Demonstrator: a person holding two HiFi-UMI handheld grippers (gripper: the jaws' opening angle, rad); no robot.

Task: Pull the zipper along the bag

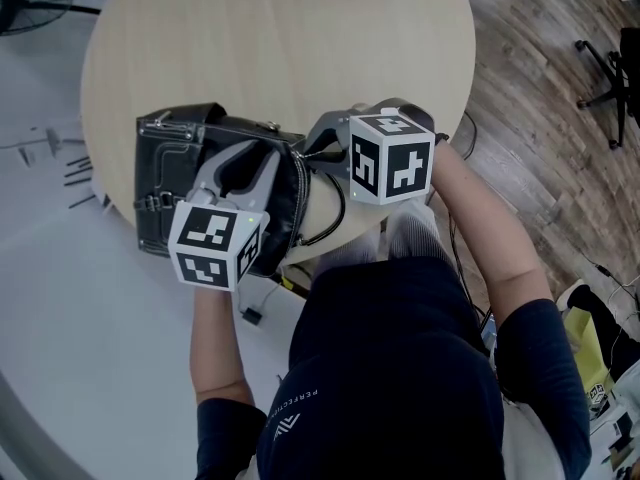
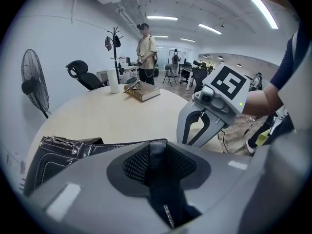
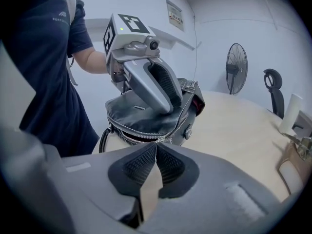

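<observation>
Black leather bag (image 1: 165,183) sat at the desk's (image 1: 280,58) lower-left edge. Left gripper's (image 2: 157,152) jaws clamped the bag's leather; right gripper's (image 3: 156,147) jaws pinched shut at the zipper (image 3: 134,136). Risk: zipper slipping free, or bag dragged off the edge if the clamp yielded. Open desk lay toward frame top.

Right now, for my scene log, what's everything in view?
Leather bag with white stitching: one, black, table's near edge.
Round wooden table: one, beige, under the bag.
Thick book: one, brown, table's far side.
Cylinder: one, white, beside the book.
Standing fan: one, black, beyond the table.
Office chair: one, black, beyond the table.
Bystander: one, pale shirt, far behind the table.
Left tool: one, grey, clamped on the bag.
Right tool: one, grey, shut at the bag's zipper.
</observation>
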